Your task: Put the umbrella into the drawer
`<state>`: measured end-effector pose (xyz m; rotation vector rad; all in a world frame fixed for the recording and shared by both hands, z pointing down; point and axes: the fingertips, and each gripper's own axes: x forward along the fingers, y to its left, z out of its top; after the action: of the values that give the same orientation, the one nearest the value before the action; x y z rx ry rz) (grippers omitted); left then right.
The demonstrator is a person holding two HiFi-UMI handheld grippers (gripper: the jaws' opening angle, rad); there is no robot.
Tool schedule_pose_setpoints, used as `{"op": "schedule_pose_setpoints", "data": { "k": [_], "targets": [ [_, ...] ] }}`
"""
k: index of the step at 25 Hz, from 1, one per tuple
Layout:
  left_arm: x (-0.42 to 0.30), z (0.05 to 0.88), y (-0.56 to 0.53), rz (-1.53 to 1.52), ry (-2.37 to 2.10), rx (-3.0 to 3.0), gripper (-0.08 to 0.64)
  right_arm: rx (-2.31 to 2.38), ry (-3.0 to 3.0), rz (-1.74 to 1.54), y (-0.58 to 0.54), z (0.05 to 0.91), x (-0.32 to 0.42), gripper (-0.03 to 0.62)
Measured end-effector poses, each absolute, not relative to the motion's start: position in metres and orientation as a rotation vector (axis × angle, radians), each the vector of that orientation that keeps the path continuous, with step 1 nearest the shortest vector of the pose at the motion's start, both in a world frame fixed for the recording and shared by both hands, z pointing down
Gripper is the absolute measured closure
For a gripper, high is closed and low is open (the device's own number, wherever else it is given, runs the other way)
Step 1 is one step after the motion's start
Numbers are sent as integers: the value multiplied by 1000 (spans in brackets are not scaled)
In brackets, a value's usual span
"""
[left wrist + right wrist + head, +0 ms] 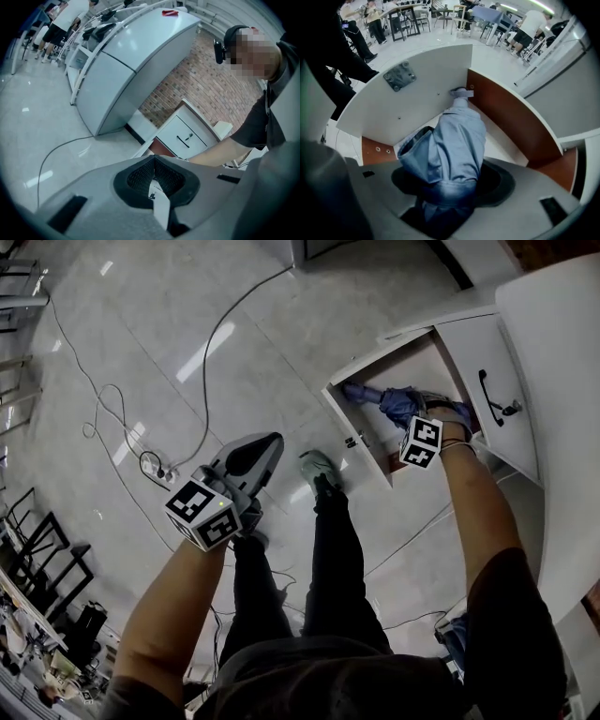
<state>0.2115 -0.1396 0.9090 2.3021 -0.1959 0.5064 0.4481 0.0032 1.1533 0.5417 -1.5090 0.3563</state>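
Note:
A folded blue umbrella [392,405] hangs inside the open white drawer [361,440], its tip reaching toward the far left corner. My right gripper [422,414] points straight down into the drawer and is shut on the umbrella's near end. In the right gripper view the blue fabric [454,140] bulges out from between the jaws [452,187], above the drawer's pale floor [499,140] and beside its red-brown side wall [511,117]. My left gripper [267,442] hovers over the floor left of the drawer, its pads [140,176] closed together with nothing held.
The white cabinet [553,352] has a closed drawer with a black handle [489,397] beside the open one. Cables [206,362] and a power strip [159,470] lie on the tiled floor. The person's shoe [319,468] stands near the drawer front. A curved grey counter [136,61] stands farther off.

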Motion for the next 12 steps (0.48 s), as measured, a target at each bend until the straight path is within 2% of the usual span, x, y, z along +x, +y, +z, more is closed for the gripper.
{"op": "schedule_pose_setpoints", "data": {
  "k": [7, 9, 11, 12],
  "targets": [
    [194, 924, -133, 509, -233, 2259, 568, 549, -1431, 376, 3, 1175, 455, 301],
    [190, 925, -134, 508, -240, 2257, 568, 578, -1419, 381, -1, 1171, 459, 272],
    [189, 921, -137, 495, -245, 2261, 568, 606, -1421, 382, -4, 1163, 463, 196],
    [189, 917, -139, 485, -252, 2261, 568, 612, -1425, 384, -5, 1158, 464, 190]
  ]
}}
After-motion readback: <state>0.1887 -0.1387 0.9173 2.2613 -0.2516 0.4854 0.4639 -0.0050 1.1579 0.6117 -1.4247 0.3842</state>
